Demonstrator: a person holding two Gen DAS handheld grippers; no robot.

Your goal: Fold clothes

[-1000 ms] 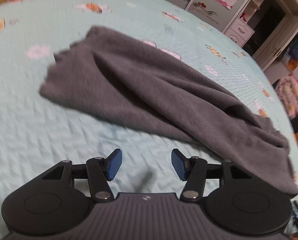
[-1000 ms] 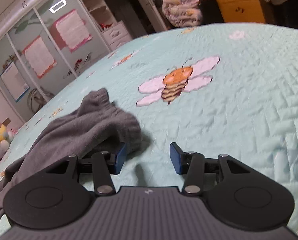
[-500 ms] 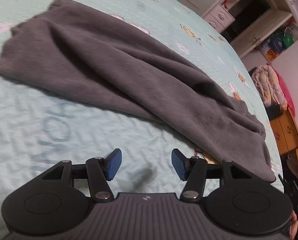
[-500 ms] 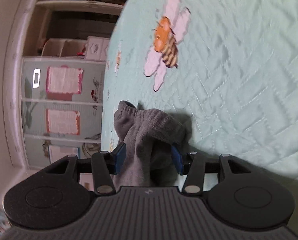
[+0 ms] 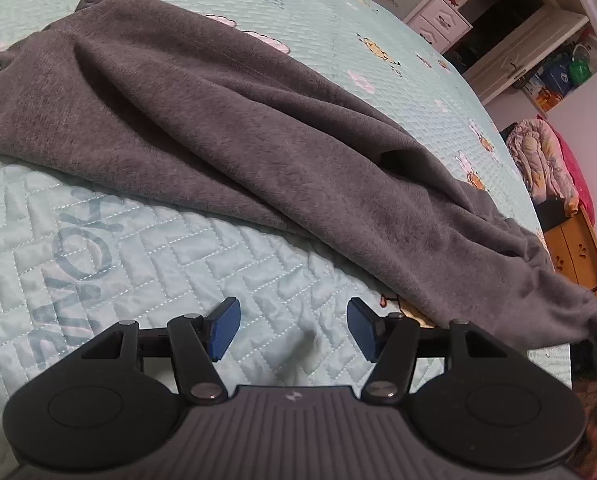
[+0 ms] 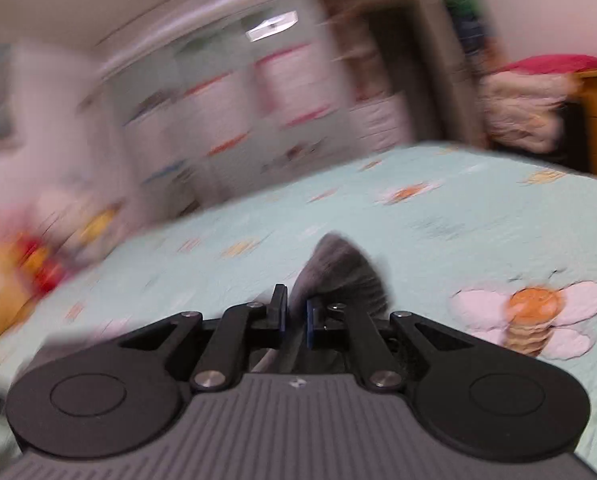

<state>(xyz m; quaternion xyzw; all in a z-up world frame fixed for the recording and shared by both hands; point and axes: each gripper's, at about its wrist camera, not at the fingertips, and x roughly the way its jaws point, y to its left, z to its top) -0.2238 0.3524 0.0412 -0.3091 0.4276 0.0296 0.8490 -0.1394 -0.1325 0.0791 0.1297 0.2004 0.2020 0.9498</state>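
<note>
1. A grey fleece garment [image 5: 226, 128] is spread diagonally across a bed with a mint quilted cover [image 5: 146, 256], running from upper left down to lower right in the left wrist view.
2. The left tongs [image 5: 292, 330] are held spread wide, nothing between the blue pads, just short of the garment's near edge and not touching it.
3. The right tongs [image 6: 296, 322] are seen pressed nearly together, with a bunched end of the grey garment [image 6: 340, 270] pinched between them and fanned out past the tips.
4. The right view is badly motion-blurred; a bee print [image 6: 534, 320] on the cover can be made out to the right.
5. White cabinets [image 5: 510, 28] are seen beyond the bed.
</note>
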